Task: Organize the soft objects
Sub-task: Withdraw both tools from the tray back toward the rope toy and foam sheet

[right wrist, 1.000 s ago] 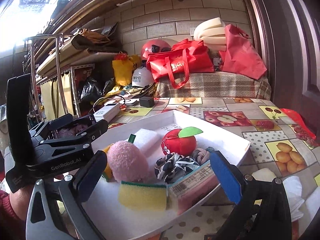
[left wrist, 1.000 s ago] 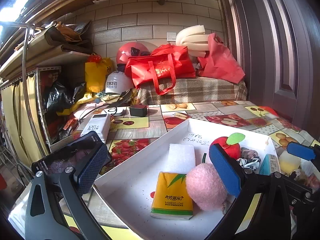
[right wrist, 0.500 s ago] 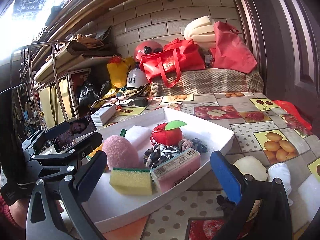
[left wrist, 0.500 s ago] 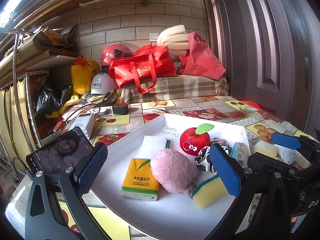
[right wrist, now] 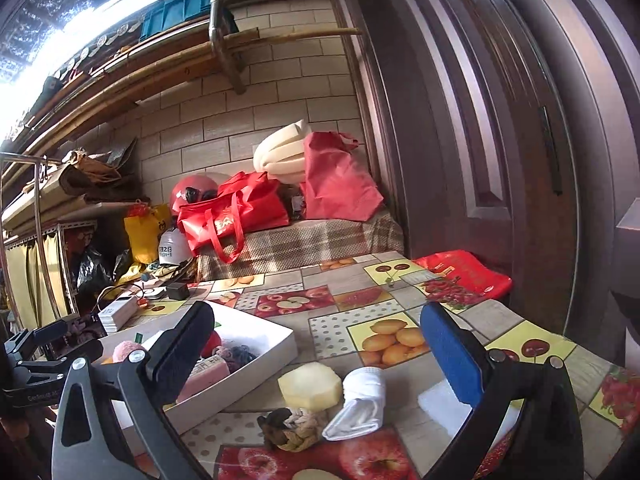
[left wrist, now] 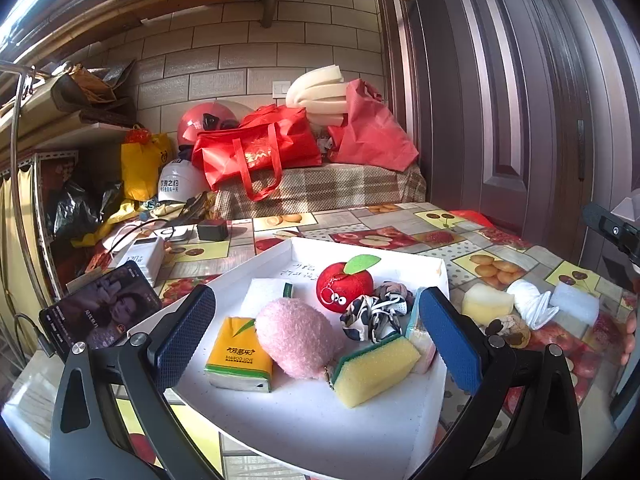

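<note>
A white tray (left wrist: 304, 428) holds a tissue pack (left wrist: 240, 354), a pink fluffy ball (left wrist: 298, 336), a yellow sponge (left wrist: 374, 368), a red plush apple (left wrist: 344, 286), a patterned scrunchie (left wrist: 370, 314) and a pink packet (left wrist: 420, 338). My left gripper (left wrist: 320, 342) is open and empty above the tray's near part. My right gripper (right wrist: 320, 354) is open and empty above a cream sponge (right wrist: 310, 386), a rolled white cloth (right wrist: 360, 402), a braided scrunchie (right wrist: 294, 428) and a white foam block (right wrist: 444, 404), all lying on the table right of the tray (right wrist: 256, 372).
The fruit-print tablecloth (right wrist: 380, 312) covers the table. A phone (left wrist: 100, 312) stands left of the tray, with a power bank (left wrist: 140, 256) and a charger (left wrist: 212, 230) behind it. Red bags (left wrist: 256, 148) and helmets sit at the back. A dark door (right wrist: 500, 140) stands at the right.
My right gripper has swung right, away from the tray, to over the loose items on the table. My left gripper's view has shifted so that more of the tray shows.
</note>
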A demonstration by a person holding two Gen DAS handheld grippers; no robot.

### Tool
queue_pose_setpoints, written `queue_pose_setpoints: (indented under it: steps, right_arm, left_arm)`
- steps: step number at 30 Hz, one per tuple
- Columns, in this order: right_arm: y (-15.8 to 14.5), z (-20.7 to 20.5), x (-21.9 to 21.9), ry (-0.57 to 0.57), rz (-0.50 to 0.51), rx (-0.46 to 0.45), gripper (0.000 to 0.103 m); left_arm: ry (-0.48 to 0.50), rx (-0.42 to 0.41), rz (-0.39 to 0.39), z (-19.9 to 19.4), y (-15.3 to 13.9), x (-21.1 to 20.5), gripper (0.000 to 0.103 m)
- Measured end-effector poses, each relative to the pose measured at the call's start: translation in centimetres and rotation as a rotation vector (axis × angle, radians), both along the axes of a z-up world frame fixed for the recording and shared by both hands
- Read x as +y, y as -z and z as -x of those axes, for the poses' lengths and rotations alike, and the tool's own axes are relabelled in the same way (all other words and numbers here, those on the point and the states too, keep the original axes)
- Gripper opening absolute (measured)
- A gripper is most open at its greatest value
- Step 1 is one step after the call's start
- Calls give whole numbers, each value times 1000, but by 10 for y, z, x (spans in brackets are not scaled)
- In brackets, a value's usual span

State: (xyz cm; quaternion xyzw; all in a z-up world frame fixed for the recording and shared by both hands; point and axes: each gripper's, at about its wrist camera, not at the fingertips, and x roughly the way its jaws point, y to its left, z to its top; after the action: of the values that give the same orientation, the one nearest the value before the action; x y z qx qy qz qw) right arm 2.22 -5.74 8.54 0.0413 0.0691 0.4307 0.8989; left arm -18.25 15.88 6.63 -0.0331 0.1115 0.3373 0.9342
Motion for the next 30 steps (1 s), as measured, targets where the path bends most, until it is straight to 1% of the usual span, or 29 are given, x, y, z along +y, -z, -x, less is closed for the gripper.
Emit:
queue_pose_setpoints:
  steps: [2, 3, 5, 6, 8, 10, 12, 13, 16, 19, 21, 23, 27, 29, 30]
  right_arm:
    - [3, -20, -14, 23, 26, 44, 103]
    - [3, -29, -23, 64, 26, 76, 103]
    - [2, -42, -44, 116, -7, 97, 103]
    - [1, -46, -54, 141, -22, 86, 103]
    - [-3, -51, -72, 204, -23, 25, 103]
    - [-6, -55, -81, 217, -1, -28, 103]
    - [-6, -62, -86, 225, 40, -42, 103]
    - [-5, -67, -87, 222, 57, -27, 103]
    - [0, -85, -90, 211, 81, 68, 103]
    - [4, -92, -94, 222, 85, 117, 103]
    - [5, -92, -92, 229, 103, 121, 103]
    - [5, -91, -87, 232, 132, 115, 103]
    - [7, -88, -77, 222, 198, 93, 103]
    - [8, -89, -71, 204, 228, 88, 103]
    - [9, -90, -68, 190, 245, 90, 103]
  left_arm:
    - [17, -11, -8, 1, -1, -4, 103]
    - [27, -16, -2, 1, -2, -5, 103]
    - [72, -26, 18, -1, -2, -7, 103]
    - [93, -32, 35, -2, -2, -8, 103]
    - [142, -42, 70, -4, -2, -9, 103]
    - [222, -46, 138, -8, 0, -9, 103]
    - [284, -32, 193, -15, 2, -11, 103]
    - [299, -24, 195, -17, 2, -14, 103]
    - [312, -5, 160, -21, 0, -27, 103]
    - [386, 11, 170, -29, 1, -36, 103]
    - [426, 49, 176, -40, 2, -43, 102]
    - [466, 113, 181, -58, 5, -52, 102]
    - [558, 202, 215, -96, 10, -70, 102]
    - [565, 268, 227, -120, 14, -78, 101]
    - [559, 306, 228, -134, 18, -82, 99]
